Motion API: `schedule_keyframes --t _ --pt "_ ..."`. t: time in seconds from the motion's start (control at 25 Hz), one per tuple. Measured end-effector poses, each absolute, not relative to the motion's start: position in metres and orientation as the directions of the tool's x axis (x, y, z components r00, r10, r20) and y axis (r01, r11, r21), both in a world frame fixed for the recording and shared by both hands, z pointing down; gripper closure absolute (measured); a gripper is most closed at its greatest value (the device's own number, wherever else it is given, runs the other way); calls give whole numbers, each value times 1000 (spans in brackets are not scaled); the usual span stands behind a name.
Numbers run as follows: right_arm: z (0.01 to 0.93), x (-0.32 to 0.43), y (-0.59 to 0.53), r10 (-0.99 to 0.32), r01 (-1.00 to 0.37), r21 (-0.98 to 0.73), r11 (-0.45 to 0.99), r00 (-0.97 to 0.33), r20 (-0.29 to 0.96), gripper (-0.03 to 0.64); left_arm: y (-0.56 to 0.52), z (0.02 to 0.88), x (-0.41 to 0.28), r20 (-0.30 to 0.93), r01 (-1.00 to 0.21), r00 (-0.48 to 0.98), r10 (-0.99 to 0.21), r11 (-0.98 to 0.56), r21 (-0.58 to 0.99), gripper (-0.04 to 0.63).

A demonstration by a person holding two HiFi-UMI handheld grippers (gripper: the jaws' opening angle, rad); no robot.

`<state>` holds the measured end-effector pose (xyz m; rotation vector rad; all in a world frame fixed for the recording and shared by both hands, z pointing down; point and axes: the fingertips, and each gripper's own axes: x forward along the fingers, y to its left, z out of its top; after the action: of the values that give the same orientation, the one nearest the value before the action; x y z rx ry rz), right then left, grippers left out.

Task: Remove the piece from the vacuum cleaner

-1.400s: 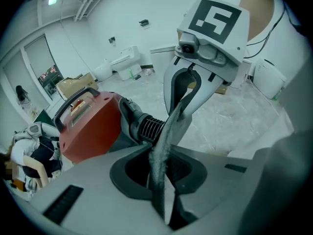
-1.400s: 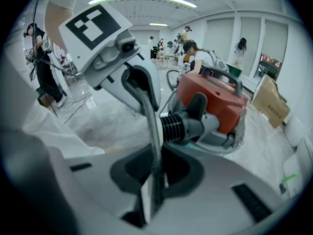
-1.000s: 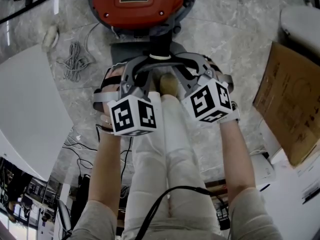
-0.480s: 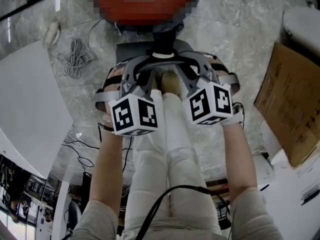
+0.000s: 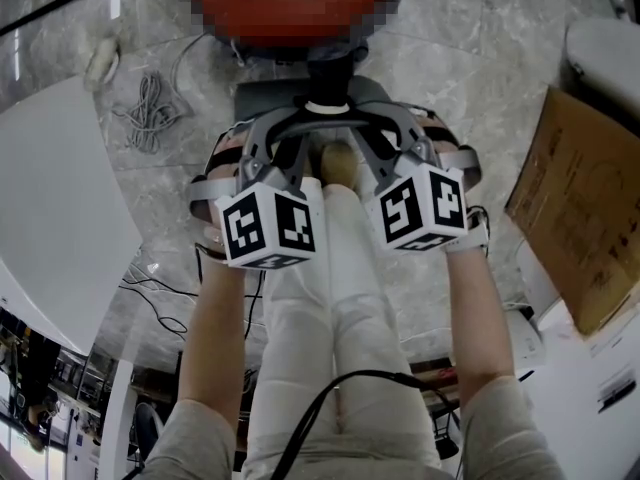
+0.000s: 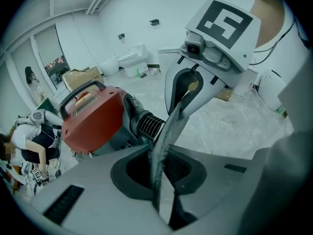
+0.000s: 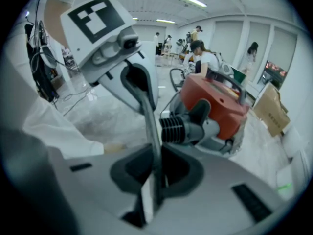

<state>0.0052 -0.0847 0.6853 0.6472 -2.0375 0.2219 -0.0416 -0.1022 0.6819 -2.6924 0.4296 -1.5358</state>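
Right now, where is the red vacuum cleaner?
In the head view the red vacuum cleaner sits on the marble floor at top centre, straight ahead of the person's legs, with a coiled cable to its left in the picture.

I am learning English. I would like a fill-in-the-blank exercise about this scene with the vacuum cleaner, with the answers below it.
1. The round vacuum cleaner with the dark arched carrying handle has a ___ plastic body.
2. Its ribbed hose connector is ___ in colour.
3. In the head view, the flat brown cardboard box lies at the picture's ___ edge.
4. There, the bundled grey cable lies at the upper ___.
Missing words: red, black, right, left.
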Motion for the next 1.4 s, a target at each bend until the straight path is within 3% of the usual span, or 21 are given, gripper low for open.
schedule_keyframes --t 0.6,1.12,1.4 --pt "692 9 -84 -371 -639 -43 768 -498 784 568 -99 675 -37 852 -200 447 -272 -959 -201 535" --pt "683 5 -84 -375 -490 167 856 -364 853 571 -100 682 -44 812 -328 506 -293 -935 -133 535" --pt "680 2 -83 -383 -471 192 861 -353 854 571 -101 684 -47 812 -358 503 -294 -927 -114 535"
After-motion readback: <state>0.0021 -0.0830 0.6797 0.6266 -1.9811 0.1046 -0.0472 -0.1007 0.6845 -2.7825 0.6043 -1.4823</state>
